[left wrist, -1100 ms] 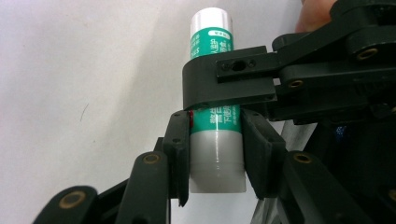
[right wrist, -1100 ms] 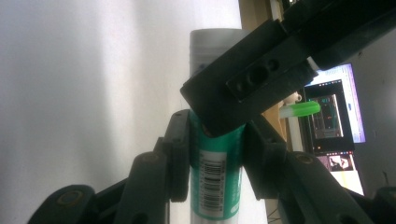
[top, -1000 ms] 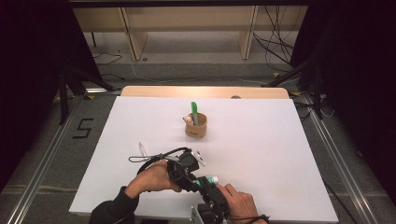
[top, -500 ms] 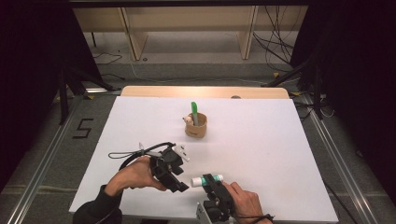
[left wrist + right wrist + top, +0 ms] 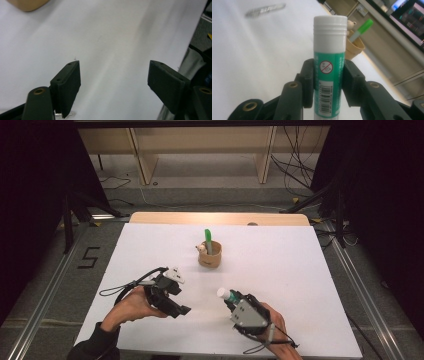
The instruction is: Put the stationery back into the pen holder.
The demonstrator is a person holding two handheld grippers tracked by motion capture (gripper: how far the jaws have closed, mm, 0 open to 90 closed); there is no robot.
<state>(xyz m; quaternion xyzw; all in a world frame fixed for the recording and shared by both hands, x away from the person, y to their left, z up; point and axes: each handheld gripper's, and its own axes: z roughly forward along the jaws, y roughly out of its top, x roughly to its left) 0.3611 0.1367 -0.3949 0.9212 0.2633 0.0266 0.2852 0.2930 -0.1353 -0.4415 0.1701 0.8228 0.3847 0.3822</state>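
Observation:
A green glue stick (image 5: 328, 75) with a white cap (image 5: 222, 293) stands between the jaws of my right gripper (image 5: 328, 65), which is shut on its label. In the high view this gripper (image 5: 231, 299) is at the table's front, right of centre, and the stick points up and to the left. My left gripper (image 5: 175, 303) is to its left, apart from it. Its jaws (image 5: 115, 70) stand wide open over the bare white table with nothing between them. A tan cup (image 5: 210, 257) holding a green marker (image 5: 208, 240) stands in the middle of the table.
The white table top (image 5: 300, 270) has free room on the right and at the far left. A small clear, shiny thing (image 5: 265, 9) lies on the table beyond the glue stick. Past the cup, the table's wooden far edge (image 5: 220, 218) borders the floor, cables and shelving.
My left gripper has drawn away to the left from the right one. The right gripper, with the glue stick, has shifted slightly right and swung the stick's cap toward the cup.

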